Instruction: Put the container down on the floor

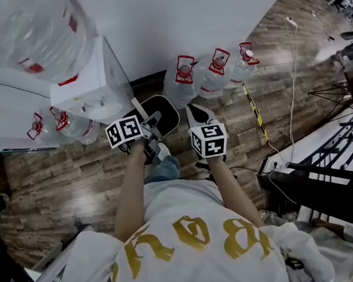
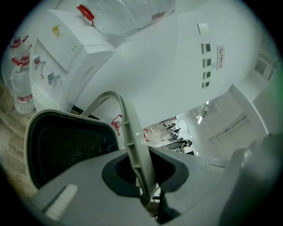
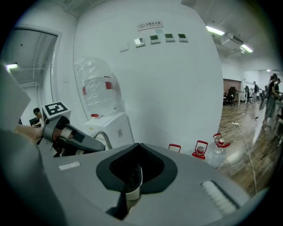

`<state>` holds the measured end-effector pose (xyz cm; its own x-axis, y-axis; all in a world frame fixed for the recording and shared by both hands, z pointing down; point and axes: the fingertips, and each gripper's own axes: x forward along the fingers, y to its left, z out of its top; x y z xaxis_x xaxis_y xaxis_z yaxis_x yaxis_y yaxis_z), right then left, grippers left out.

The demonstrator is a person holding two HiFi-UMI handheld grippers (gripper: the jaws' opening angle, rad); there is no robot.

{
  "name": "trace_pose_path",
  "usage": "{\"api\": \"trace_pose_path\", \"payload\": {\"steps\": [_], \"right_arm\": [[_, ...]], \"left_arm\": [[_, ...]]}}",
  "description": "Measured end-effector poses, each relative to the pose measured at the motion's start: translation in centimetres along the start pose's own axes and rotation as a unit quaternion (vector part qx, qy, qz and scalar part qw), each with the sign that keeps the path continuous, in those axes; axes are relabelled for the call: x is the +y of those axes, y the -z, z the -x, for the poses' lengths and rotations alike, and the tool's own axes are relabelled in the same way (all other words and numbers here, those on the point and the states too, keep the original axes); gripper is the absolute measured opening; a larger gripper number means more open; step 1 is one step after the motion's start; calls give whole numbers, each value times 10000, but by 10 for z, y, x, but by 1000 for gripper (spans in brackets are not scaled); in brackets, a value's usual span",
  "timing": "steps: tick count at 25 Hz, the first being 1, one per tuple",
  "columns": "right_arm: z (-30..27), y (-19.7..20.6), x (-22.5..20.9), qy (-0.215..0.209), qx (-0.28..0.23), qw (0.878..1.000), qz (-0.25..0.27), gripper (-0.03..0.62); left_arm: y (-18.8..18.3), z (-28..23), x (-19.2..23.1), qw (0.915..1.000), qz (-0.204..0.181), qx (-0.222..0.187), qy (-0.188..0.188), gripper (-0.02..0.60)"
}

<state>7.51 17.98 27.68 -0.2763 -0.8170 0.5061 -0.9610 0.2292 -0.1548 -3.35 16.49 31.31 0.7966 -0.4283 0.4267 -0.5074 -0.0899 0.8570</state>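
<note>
Well, the wood floor [image 1: 51,177] spreads wide below me. The white water dispenser [image 1: 90,83] stands at the far left against the wall, and a row of water bottles [image 1: 211,74] stands to its right. The black container [image 1: 164,111] hangs between my two grippers, in front of the gap between dispenser and bottles. By my judgement it is off the floor.

Its pale curved handle [image 2: 132,132] runs straight into my left gripper [image 2: 146,178]. Those jaws are closed tight on the handle, and the container's dark inside sits just to the left of them. My right gripper [image 3: 131,185] is likewise pinched shut, on a thin strip of the container's pale rim [image 3: 134,174], so the container is held from both sides.

To set it down well, I would lower both grippers together at one pace and keep the container level. I would aim for bare boards nearer than the bottles and clear of the dispenser's foot. Its base should rest flat and take the weight before either pair of jaws lets go.
</note>
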Motion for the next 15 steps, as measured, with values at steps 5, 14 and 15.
{"api": "trace_pose_path", "payload": {"steps": [5,14,15], "right_arm": [[-48,-39,-10,39,-93,9995,-290,28],[-74,-88,-29,220,-470,9985,-186,28],[-76,-89,-30,239,-457,9985,-192,28]], "left_arm": [[-53,-27,7,10000,-44,75,34,40],[-107,-57,-4,9989,-291,183,332,40],[-110,-58,-5,9988,-278,183,357,40]]}}
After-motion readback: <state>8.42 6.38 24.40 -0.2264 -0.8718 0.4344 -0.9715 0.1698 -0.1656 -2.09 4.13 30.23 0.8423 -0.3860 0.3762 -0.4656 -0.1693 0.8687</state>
